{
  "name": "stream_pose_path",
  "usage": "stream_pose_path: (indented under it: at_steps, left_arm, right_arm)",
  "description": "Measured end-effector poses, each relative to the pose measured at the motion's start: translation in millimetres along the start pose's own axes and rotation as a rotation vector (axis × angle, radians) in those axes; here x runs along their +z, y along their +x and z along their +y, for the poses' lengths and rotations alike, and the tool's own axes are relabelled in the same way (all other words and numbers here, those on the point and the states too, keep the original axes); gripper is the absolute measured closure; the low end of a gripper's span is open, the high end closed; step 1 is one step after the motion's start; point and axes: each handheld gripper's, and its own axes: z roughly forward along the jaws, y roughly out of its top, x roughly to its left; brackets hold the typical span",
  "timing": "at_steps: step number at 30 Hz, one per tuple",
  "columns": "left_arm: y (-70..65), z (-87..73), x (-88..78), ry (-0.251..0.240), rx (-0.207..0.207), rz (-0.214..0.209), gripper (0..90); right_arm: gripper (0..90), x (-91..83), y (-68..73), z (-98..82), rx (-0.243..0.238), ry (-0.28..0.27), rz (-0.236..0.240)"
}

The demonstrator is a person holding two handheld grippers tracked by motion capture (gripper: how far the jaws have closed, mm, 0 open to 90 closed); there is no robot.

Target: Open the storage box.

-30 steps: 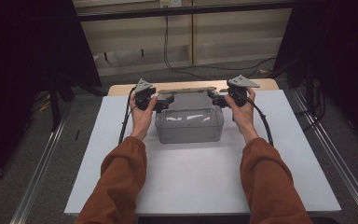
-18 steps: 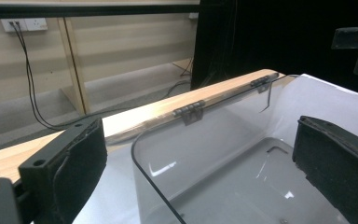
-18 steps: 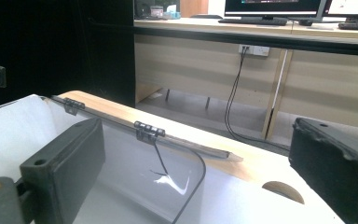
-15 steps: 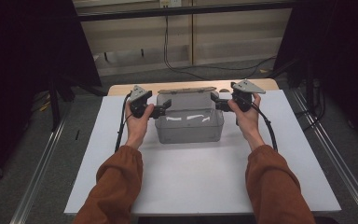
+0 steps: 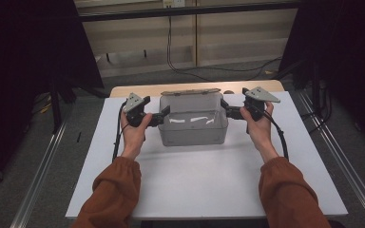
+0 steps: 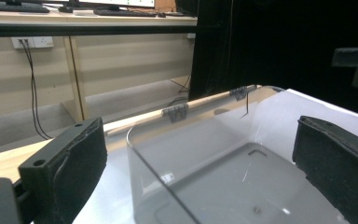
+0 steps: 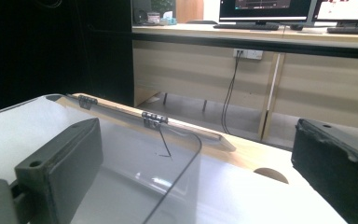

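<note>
Two grippers are flanking the clear box (image 5: 193,124): the left gripper (image 5: 164,115) and right gripper (image 5: 226,110), jaws standing apart, are straddling its opposite end walls. The box is sitting between them on the white table (image 5: 209,180), long axis running hand to hand.

You have a clear plastic box (image 5: 193,121) just above the centre of the high view, upright on the white tabletop, empty, its hinged lid swung open and lying back behind it.
</note>
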Motion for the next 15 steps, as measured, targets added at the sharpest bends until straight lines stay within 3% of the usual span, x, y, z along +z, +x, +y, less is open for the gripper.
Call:
stream_pose_path:
  at_steps: [15]
  left_arm:
    - [-7.7, -13.1, -35.8, -0.039, -0.023, 0.005, 2.9]
  right_arm:
    - [1.2, -43.6, 0.8, -7.1, -0.026, -0.018, -0.024]
